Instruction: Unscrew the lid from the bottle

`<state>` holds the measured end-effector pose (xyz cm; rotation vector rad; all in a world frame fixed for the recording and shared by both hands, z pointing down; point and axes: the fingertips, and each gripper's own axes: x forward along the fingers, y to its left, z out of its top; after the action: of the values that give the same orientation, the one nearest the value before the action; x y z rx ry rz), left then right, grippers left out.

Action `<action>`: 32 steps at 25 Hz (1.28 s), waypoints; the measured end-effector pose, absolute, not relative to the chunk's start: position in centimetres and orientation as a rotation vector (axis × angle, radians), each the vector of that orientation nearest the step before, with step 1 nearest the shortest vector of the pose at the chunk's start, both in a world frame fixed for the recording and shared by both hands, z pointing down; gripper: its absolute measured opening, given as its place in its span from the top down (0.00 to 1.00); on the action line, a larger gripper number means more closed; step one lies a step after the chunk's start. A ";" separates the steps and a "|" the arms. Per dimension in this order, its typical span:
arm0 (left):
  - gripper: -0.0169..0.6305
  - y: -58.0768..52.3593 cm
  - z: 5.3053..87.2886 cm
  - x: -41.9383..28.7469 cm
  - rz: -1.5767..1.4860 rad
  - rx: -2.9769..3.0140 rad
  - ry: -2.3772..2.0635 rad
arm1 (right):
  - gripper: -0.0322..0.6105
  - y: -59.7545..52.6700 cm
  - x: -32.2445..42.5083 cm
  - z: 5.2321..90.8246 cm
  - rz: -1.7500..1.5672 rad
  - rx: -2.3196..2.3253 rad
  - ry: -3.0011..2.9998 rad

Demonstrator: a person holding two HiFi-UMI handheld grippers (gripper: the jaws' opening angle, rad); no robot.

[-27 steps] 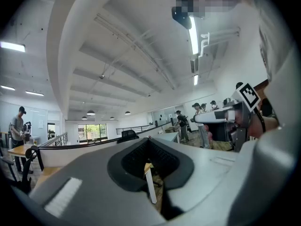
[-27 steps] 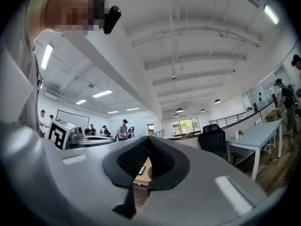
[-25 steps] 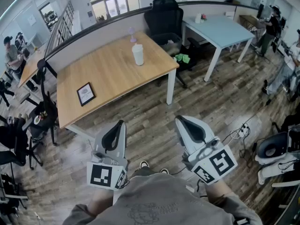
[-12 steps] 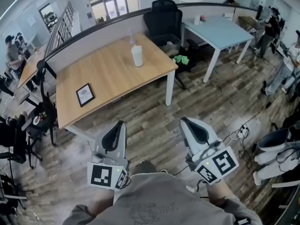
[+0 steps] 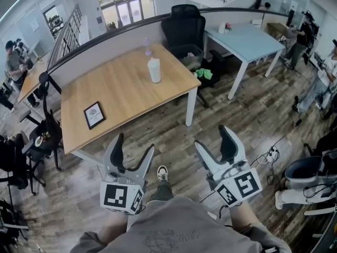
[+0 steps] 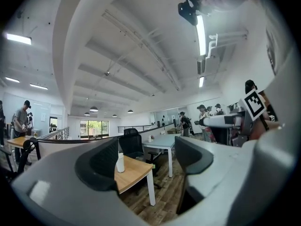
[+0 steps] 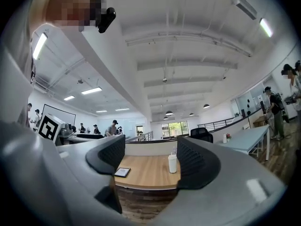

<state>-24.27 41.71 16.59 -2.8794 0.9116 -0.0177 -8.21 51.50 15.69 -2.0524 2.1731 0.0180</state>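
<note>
A: Wooden table [image 5: 126, 99] first, since it is the biggest thing ahead. It stands across a stretch of plank floor from the person, and neither hand is over it.

B: And the grippers?

A: Both are held low in front of the body and point roughly level towards that table. The left gripper [image 5: 134, 143] has its jaws spread wide, and they have just been opening. Nothing is between them but floor and distant furniture. The right gripper [image 5: 212, 136] is also spread, a little less wide, and has just been opening too. It is just as empty.

B: Where is the bottle?

A: The bottle [image 5: 154, 70] is on the far part of the tabletop, near the partition side, well apart from both grippers. It stands upright, so its long axis is vertical, with the lid [image 5: 154, 61] on top, not yet unscrewed.

B: Which hand is nearer?

A: That is hard to call. In the head view it lies ahead and slightly right of the left gripper, and ahead and left of the right one. I judge the left marginally closer in line. Each gripper view frames it in the gap between its own jaws, small and distant.

B: So what comes next?

A: Probably an approach. One gripper would take the body from the side and the other the lid.
</note>
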 end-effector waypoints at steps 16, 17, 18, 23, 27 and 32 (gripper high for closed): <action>0.41 24.3 17.7 -19.3 -0.081 -2.919 0.876 | 0.43 33.9 -3.4 17.3 -0.079 -2.136 2.205; 0.41 23.1 17.8 -19.2 -0.090 -2.918 0.878 | 0.43 32.7 -3.1 17.2 -0.084 -2.137 2.208; 0.41 21.9 17.9 -19.0 -0.097 -2.918 0.883 | 0.43 31.5 -2.9 17.3 -0.089 -2.139 2.209; 0.41 15.8 18.6 -18.3 -0.125 -2.928 0.890 | 0.43 25.1 -1.9 17.7 -0.116 -2.135 2.222; 0.41 11.5 19.0 -17.3 -0.154 -2.912 0.868 | 0.43 20.0 -1.7 17.8 -0.121 -2.118 2.250; 0.41 7.2 20.0 -16.3 -0.193 -2.918 0.860 | 0.43 15.1 -0.9 18.0 -0.129 -2.112 2.252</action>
<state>-16.27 7.20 19.96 -2.9184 0.8598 -0.1931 -0.86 15.11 17.98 -2.1119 2.2520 -0.1288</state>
